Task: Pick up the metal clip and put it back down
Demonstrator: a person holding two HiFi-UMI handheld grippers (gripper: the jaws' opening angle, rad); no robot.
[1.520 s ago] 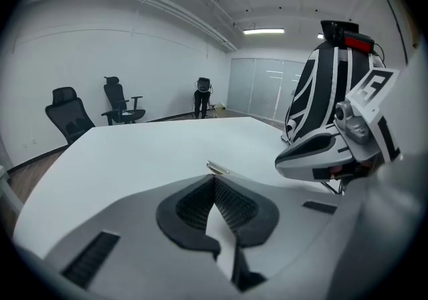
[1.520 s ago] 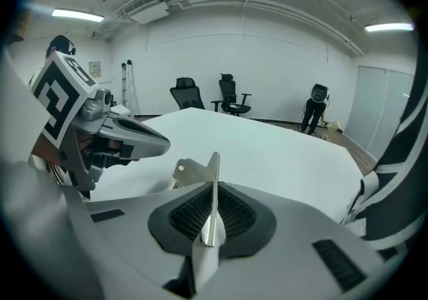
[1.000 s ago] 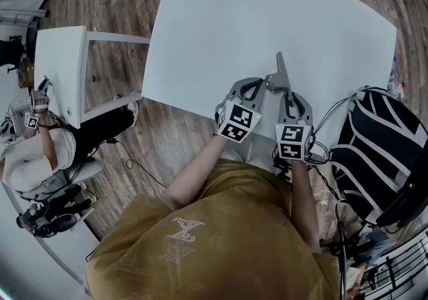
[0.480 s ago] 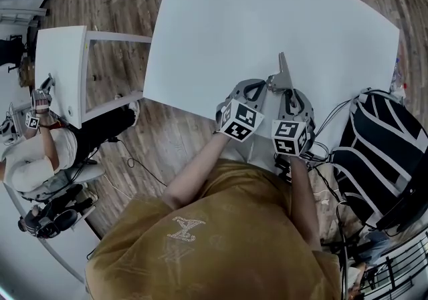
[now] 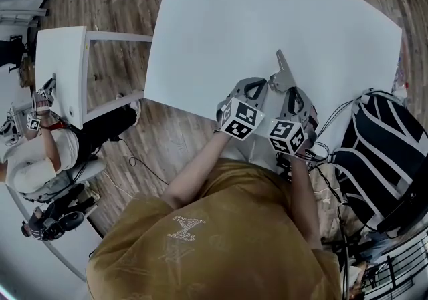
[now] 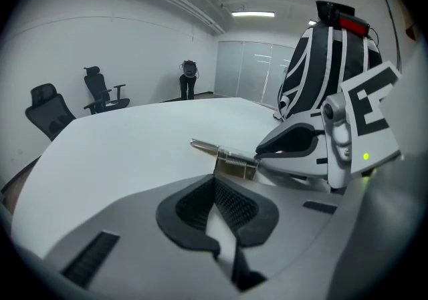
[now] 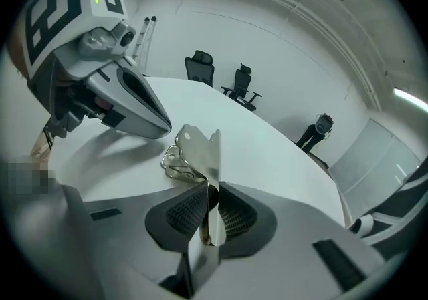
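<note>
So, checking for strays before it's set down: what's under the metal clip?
Only bare white table shows below the metal clip, clamped in the right tool. The patch beneath its gripped end is covered by the tool, so unseen.

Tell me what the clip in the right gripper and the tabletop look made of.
Silver spring-hinged metal clip: likely steel, bare and polished, given its bright reflective sheen, thin bent-sheet plates and wire loops. Flat white tabletop: smooth, matte, probably laminate or painted board. No grain or seams show, so the core is unclear.
</note>
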